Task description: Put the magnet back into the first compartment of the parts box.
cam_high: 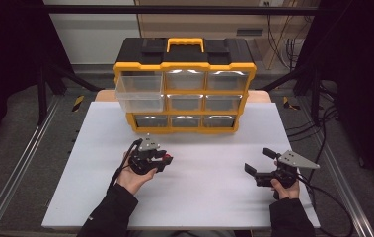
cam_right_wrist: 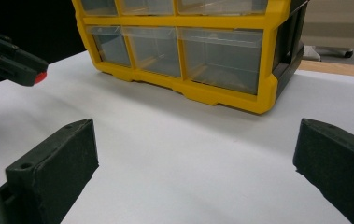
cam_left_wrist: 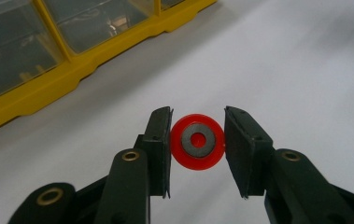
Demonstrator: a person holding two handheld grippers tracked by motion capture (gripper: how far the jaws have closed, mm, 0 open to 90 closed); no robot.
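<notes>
Left gripper view, left gripper (cam_left_wrist: 198,142) fingers pinching red wheel (cam_left_wrist: 197,141) at frame centre, yellow organizer (cam_left_wrist: 48,86) upper left, no readable writing, right gripper (cam_right_wrist: 195,163) fingers spread.

My table (cam_high: 199,197) is a white sheet on a wooden top. On it I see one yellow-and-black drawer cabinet (cam_high: 184,94) at the far edge.
</notes>
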